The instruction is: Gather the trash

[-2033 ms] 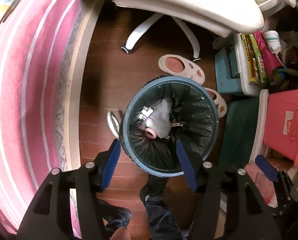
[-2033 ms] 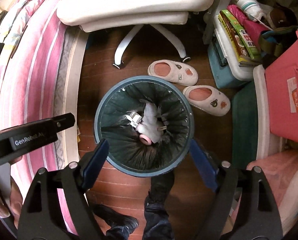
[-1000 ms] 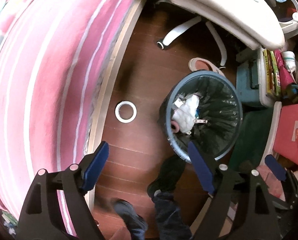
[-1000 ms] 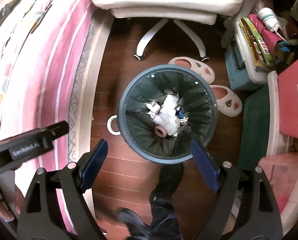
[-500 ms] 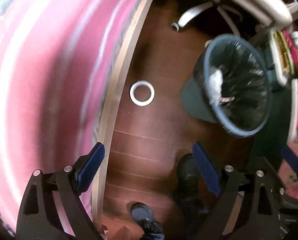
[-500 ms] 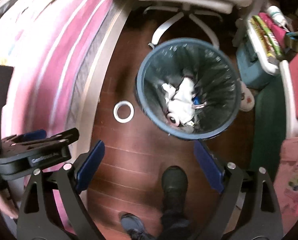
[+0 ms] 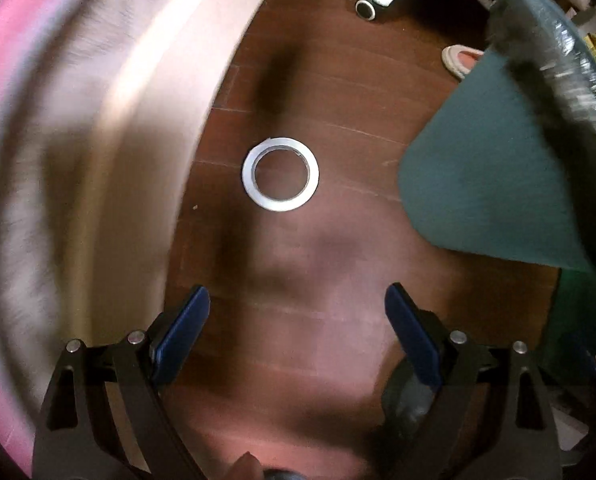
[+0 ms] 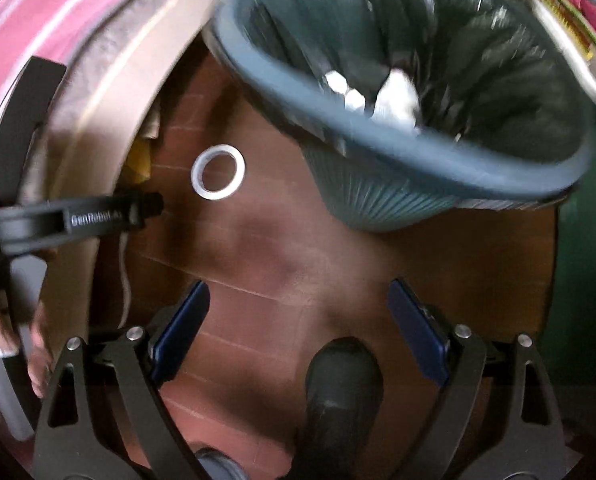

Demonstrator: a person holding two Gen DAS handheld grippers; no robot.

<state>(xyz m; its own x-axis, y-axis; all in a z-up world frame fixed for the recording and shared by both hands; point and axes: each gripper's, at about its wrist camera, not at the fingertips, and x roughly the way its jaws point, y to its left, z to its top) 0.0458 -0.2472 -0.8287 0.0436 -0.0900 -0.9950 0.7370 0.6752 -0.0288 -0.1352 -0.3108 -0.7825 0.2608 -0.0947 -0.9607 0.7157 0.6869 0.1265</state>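
Left wrist view: my left fingers (image 7: 297,312) hang wide apart and empty above the white tape ring (image 7: 280,179) lying on the wooden floor (image 7: 338,280) beside the bin (image 8: 398,152), right fingers (image 8: 298,304) likewise spread; next, I judge, lowering to straddle its rim.

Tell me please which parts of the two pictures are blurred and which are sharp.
Left wrist view: the pink bedding and the bin are smeared by motion, the white tape ring is fairly sharp, and the left tongs are crisp. Right wrist view: the bin rim and floor are streaked, and the right tongs are sharp.
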